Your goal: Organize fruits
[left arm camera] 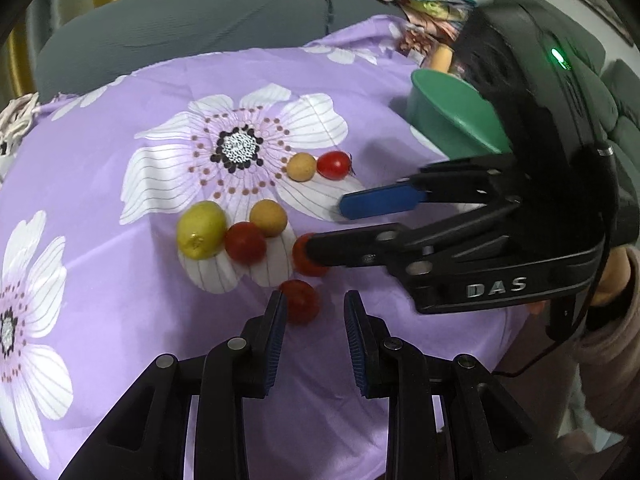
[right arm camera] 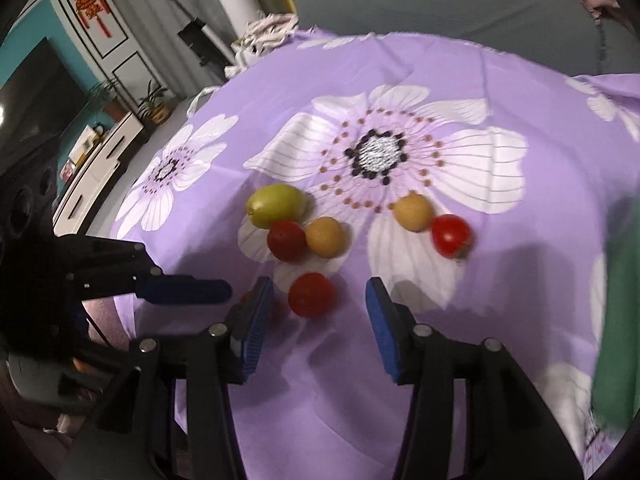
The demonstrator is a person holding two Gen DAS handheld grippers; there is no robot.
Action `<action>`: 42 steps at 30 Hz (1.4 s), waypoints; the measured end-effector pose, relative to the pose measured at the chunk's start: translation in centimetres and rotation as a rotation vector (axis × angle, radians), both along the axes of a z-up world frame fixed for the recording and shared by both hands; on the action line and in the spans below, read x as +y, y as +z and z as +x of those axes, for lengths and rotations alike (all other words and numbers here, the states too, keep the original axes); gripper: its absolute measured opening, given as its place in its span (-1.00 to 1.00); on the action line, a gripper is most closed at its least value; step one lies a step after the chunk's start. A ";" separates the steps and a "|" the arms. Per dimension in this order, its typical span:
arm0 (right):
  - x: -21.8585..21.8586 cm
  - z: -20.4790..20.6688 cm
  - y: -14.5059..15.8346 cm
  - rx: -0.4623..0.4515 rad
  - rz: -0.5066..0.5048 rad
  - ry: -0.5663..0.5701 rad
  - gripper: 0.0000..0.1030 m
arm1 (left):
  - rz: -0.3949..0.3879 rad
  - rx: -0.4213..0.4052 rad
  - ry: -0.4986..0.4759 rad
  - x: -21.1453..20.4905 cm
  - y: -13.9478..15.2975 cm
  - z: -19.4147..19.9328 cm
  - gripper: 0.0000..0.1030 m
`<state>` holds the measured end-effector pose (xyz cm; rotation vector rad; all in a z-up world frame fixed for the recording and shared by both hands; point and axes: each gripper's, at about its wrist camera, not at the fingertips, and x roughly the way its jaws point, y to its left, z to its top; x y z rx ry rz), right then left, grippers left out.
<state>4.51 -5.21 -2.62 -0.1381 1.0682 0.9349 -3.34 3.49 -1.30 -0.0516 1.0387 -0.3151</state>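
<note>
Fruits lie loose on a purple flowered cloth [left arm camera: 120, 264]. A green fruit [left arm camera: 201, 230] touches a red tomato [left arm camera: 245, 242] and a tan fruit [left arm camera: 268, 217]. Another tan fruit [left arm camera: 301, 166] and tomato [left arm camera: 333, 165] lie farther back. My left gripper [left arm camera: 315, 312] is open, a tomato [left arm camera: 301, 301] just by its left finger. My right gripper [left arm camera: 324, 225] is open, reaching in from the right, a tomato [left arm camera: 305, 258] behind its lower finger. In the right wrist view the right gripper [right arm camera: 320, 300] is open around a tomato [right arm camera: 311, 294].
A green bowl [left arm camera: 448, 114] stands at the right of the cloth, also at the right edge of the right wrist view [right arm camera: 620, 320]. A grey sofa [left arm camera: 192, 20] with piled fabric sits behind. The cloth drops off at the near edge.
</note>
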 end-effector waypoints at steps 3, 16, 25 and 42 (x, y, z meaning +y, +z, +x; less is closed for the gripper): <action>1.2 0.4 -0.8 0.017 -0.035 0.019 -0.09 | 0.011 0.016 0.002 0.1 -0.5 0.4 -0.46; 2.8 0.5 -1.9 -0.005 -0.094 0.063 -0.41 | 0.035 0.047 0.009 0.2 -2.0 1.0 -0.46; 0.4 0.5 -1.0 -0.011 -0.011 -0.003 -0.42 | 0.007 0.021 0.032 0.2 -1.7 0.4 -0.50; -10.1 -3.1 2.7 -0.089 0.203 -0.263 -0.41 | -0.070 -0.085 0.030 -0.6 2.8 0.0 -0.50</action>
